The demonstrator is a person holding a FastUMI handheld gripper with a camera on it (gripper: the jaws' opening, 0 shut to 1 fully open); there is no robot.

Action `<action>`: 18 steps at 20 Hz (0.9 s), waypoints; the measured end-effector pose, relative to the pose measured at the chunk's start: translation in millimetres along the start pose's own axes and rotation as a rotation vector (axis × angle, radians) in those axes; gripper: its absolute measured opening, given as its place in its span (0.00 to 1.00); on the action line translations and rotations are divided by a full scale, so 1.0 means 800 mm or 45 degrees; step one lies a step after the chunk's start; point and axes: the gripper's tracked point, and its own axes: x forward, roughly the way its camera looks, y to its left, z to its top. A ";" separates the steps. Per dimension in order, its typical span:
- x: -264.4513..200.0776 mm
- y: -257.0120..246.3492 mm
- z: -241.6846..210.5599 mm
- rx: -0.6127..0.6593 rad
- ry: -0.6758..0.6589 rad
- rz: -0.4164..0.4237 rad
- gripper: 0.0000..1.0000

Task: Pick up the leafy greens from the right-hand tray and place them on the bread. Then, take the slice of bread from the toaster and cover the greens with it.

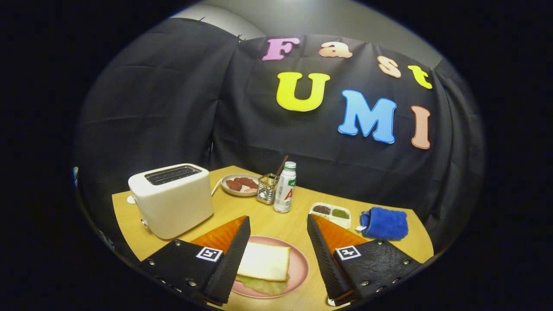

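The jaws of the hand-held gripper [278, 235] stand wide apart and hold nothing, poised above a pink plate [302, 268] on the wooden worktop [268, 218]. On the plate, between the 2 fingers [231, 259], lies a slice of white bread [264, 261] with leafy greens [261, 285] showing from under its near edge; whether a second slice lies beneath the greens cannot be told. Neither finger touches the bread or the plate. To the left, beyond the left finger, stands a cream 2-slot toaster [172, 199], upright, its slots dark, and whether any bread remains inside cannot be told. Behind the plate, near the middle of the worktop, stands a small white bottle [285, 188] with a green cap, and just beside it, on its left, a wire holder [267, 189] with a thin stick rising from it. Further back and left of these sits a pale dish [239, 185] carrying reddish pieces of food. To the right, beyond the right finger, lies a white tray [331, 214] with 2 compartments, 1 holding something dark and the other something green. Just beside the tray, on its right, rests a rolled blue cloth [384, 223].
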 end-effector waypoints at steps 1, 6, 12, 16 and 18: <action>-0.006 -0.017 0.012 0.002 -0.026 -0.008 0.80; -0.041 -0.109 0.025 0.024 -0.082 -0.011 0.80; -0.107 -0.248 0.034 0.129 -0.193 -0.085 0.80; -0.157 -0.345 0.029 0.190 -0.270 -0.151 0.80; -0.182 -0.390 0.024 0.215 -0.319 -0.179 0.80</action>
